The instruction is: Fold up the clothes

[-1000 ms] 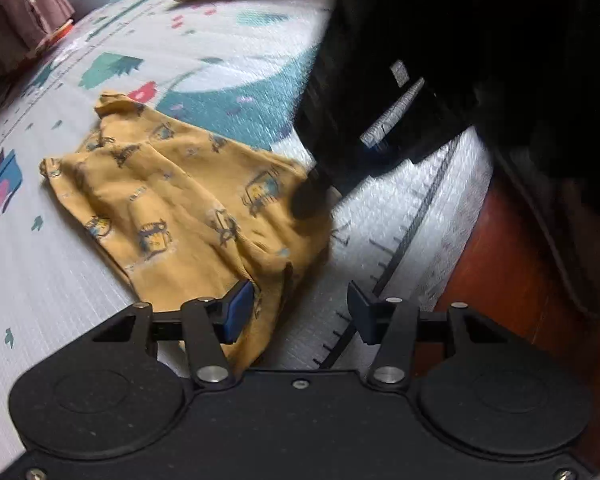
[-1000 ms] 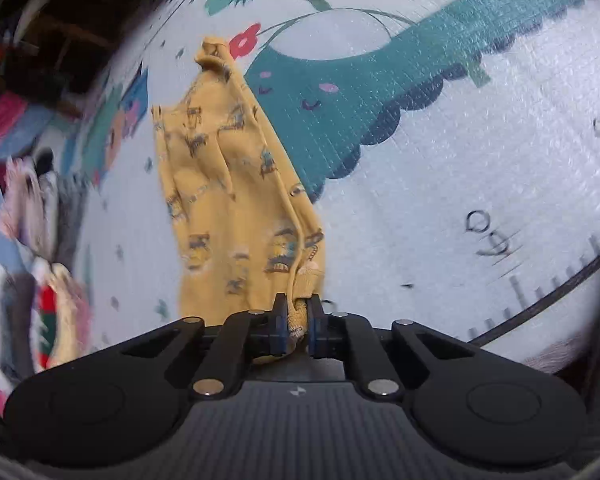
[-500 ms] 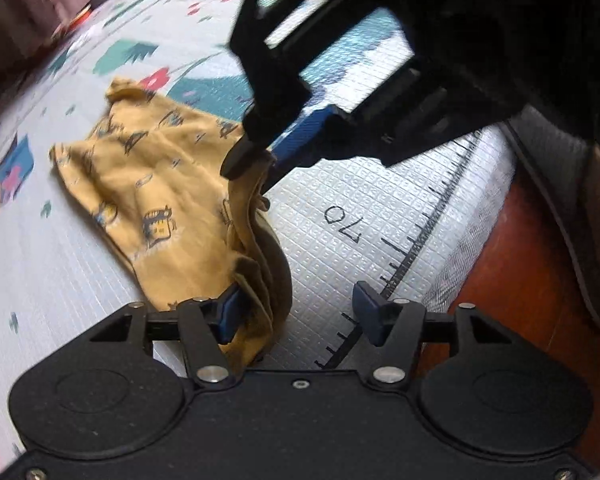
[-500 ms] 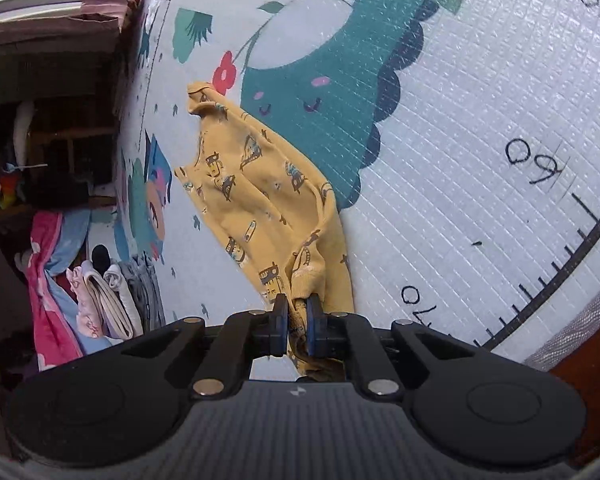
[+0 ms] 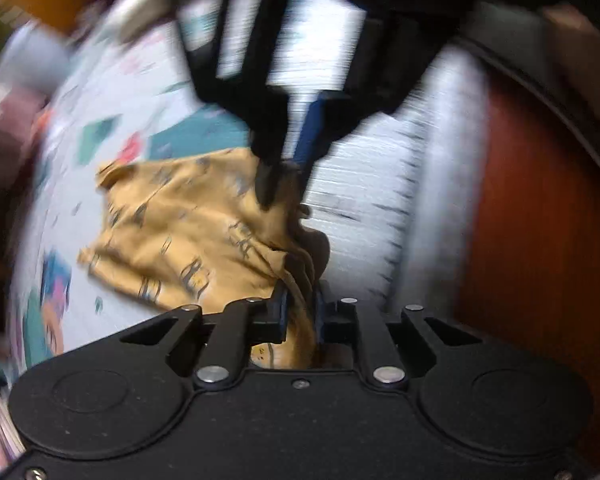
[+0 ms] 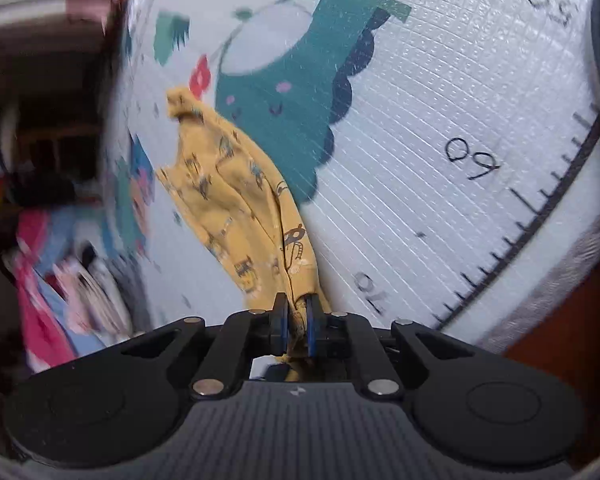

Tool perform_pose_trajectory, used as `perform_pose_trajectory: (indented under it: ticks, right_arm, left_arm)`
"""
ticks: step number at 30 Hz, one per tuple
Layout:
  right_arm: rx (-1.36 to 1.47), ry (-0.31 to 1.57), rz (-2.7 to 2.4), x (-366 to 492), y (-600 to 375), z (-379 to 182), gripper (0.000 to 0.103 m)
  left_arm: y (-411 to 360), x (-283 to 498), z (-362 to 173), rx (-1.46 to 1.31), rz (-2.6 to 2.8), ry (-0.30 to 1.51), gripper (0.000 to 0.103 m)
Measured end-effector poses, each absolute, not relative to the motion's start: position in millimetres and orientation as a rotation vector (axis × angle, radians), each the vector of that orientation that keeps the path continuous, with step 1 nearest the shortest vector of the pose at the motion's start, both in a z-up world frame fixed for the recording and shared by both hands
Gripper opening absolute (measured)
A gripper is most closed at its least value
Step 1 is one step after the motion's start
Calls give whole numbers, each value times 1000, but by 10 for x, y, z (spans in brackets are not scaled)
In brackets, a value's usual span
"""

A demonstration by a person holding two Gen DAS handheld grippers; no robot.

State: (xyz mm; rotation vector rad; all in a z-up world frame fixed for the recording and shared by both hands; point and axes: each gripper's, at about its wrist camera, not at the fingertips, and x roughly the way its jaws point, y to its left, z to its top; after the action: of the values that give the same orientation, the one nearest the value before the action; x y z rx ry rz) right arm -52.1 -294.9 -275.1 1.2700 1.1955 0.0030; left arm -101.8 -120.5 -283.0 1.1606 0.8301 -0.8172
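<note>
A mustard-yellow garment with a small dark print lies crumpled on the patterned play mat. In the blurred left wrist view my left gripper has its jaws closing, and a bunched edge of the cloth is pinched between the blue pads. Further ahead in that view, my right gripper reaches down from above and grips another part of the same edge. In the right wrist view the right gripper is shut on a fold of the garment, which stretches away over the mat.
The mat's edge with printed ruler marks runs along the right, with reddish wooden floor beyond it. A heap of pink, blue and white clothes lies at the left.
My left gripper's jaws have gone from wide apart beside the cloth to pinching its bunched edge, and its view has rolled. The right gripper has kept its hold on the garment.
</note>
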Motion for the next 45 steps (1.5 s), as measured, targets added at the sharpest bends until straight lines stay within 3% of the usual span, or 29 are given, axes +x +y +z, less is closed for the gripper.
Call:
perform_pose_trajectory:
  ticks: [6, 17, 27, 35, 45]
  right_arm:
    - [1057, 1373, 135, -262, -2844, -2472, 12]
    - [928, 1292, 277, 831, -2901, -1811, 12]
    - [936, 1270, 266, 1713, -2946, -2027, 12]
    - [1007, 1264, 248, 1912, -2963, -2308, 12]
    - [1026, 1241, 326, 2441, -2708, -2209, 12]
  left_arm:
    - [-1184, -738, -2431, 1220, -1076, 983, 11]
    - [-887, 612, -1468, 1057, -1197, 1079, 11]
    - [-780, 1427, -1639, 930, -1213, 1118, 10]
    - [-513, 1745, -1750, 734, -1185, 1156, 10]
    - [-155, 2303, -1743, 604, -1118, 1170, 10]
